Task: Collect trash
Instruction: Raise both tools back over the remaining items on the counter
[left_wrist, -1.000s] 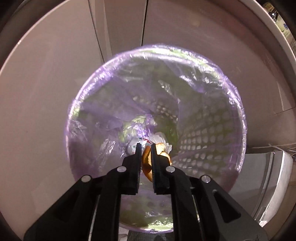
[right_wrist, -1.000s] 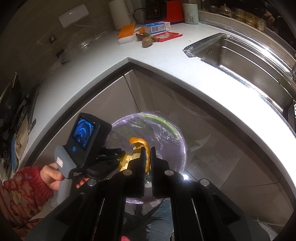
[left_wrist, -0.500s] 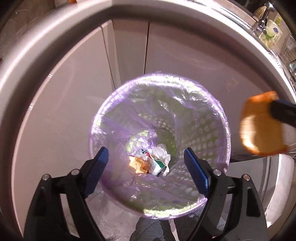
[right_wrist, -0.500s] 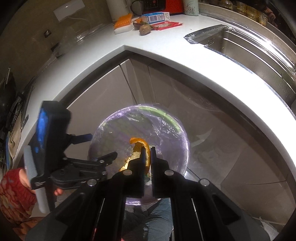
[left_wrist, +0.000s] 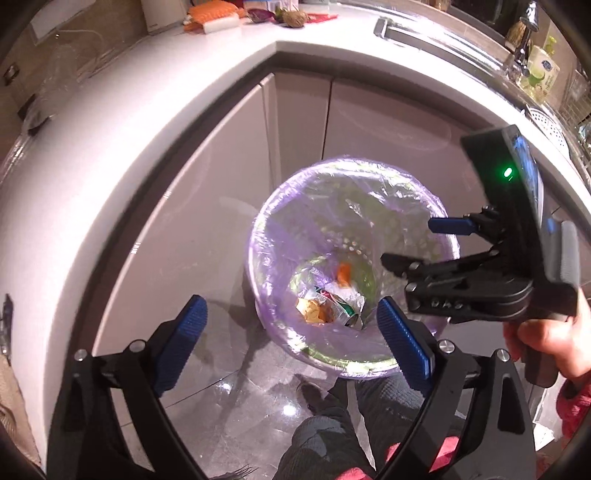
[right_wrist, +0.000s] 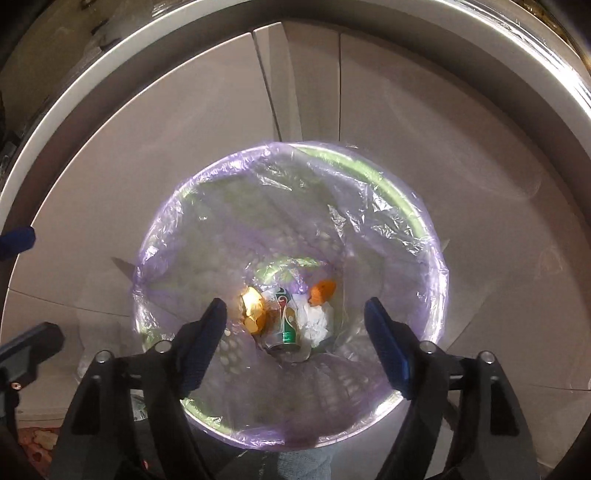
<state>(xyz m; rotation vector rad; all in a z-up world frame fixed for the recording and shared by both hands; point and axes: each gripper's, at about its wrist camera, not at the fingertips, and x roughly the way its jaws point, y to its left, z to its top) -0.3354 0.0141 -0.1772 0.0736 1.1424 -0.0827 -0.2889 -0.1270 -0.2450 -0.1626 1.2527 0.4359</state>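
Observation:
A round trash bin (left_wrist: 258, 258) lined with a clear purple bag stands on the floor by the cabinet corner; it also shows in the right wrist view (right_wrist: 424, 236). Inside lie a green can (right_wrist: 286, 317), white crumpled paper (right_wrist: 317, 319), one orange peel (right_wrist: 253, 308) at the left and another orange peel (right_wrist: 322, 290) at the right, also seen in the left wrist view (left_wrist: 344, 274). My left gripper (left_wrist: 291, 343) is open and empty, above the bin's near side. My right gripper (right_wrist: 295, 343) is open and empty, straight over the bin; it also shows in the left wrist view (left_wrist: 410, 243).
A white countertop (left_wrist: 147, 110) wraps around the corner above grey cabinet doors (left_wrist: 295, 122). More trash and food items (left_wrist: 288, 16) lie at the back of the counter. A sink (left_wrist: 443, 33) is at the right. The person's legs (left_wrist: 332, 424) stand below the bin.
My right gripper moved over the bin and opened; its orange peel dropped into the bin. My left gripper, open since half a second ago, pulled back and up to the left.

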